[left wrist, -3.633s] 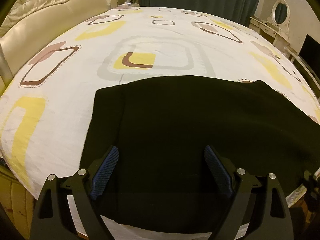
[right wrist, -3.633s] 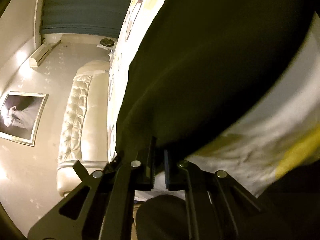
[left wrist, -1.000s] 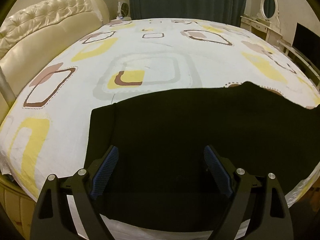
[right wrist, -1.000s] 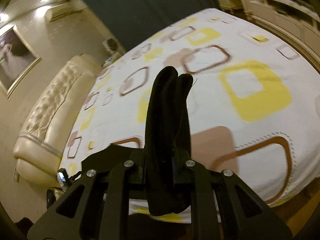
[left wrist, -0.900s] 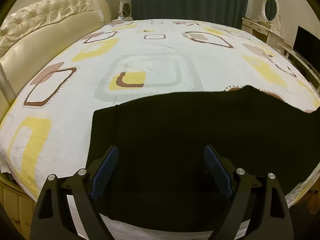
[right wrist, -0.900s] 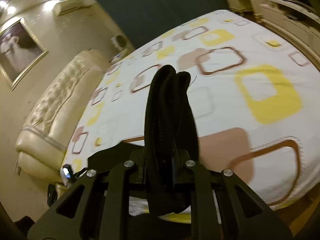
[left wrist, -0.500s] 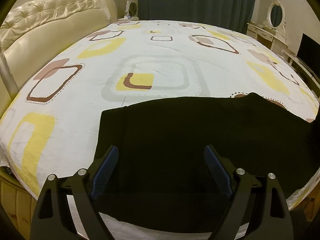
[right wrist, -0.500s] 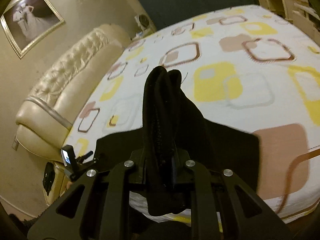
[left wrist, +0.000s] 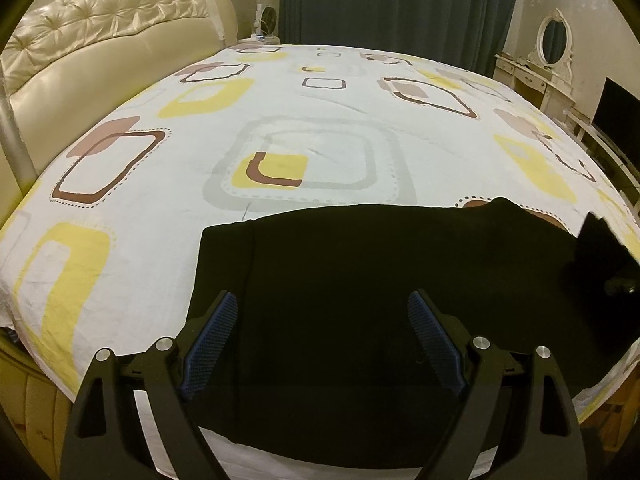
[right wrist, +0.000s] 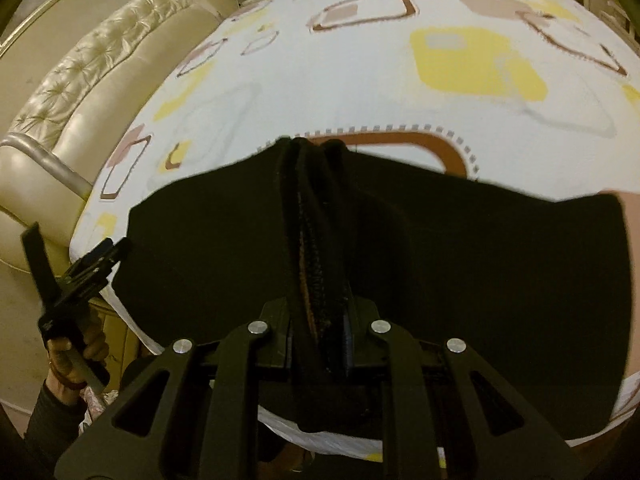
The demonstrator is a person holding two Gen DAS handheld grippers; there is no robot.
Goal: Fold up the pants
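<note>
Your right gripper's fingers (right wrist: 348, 336) are pinched nearly closed on a bunched, doubled-up edge of the black pants (right wrist: 460, 248), which stands up in a ridge between the two fingers and runs forward from them. The right gripper (right wrist: 318, 340) sits over the garment, and the rest of the pants lies spread flat below it on the near part of the bed sheet (right wrist: 360, 80). Your left gripper (left wrist: 322, 340) has its blue-padded fingers (left wrist: 210, 338) spread wide, holding nothing; the pants (left wrist: 360, 280) lie under and between them, reaching to the sheet's near edge. Past the sheet (left wrist: 320, 128) stand a cream tufted headboard (left wrist: 100, 40), dark curtains (left wrist: 400, 4) and a white dressing table (left wrist: 536, 76).
</note>
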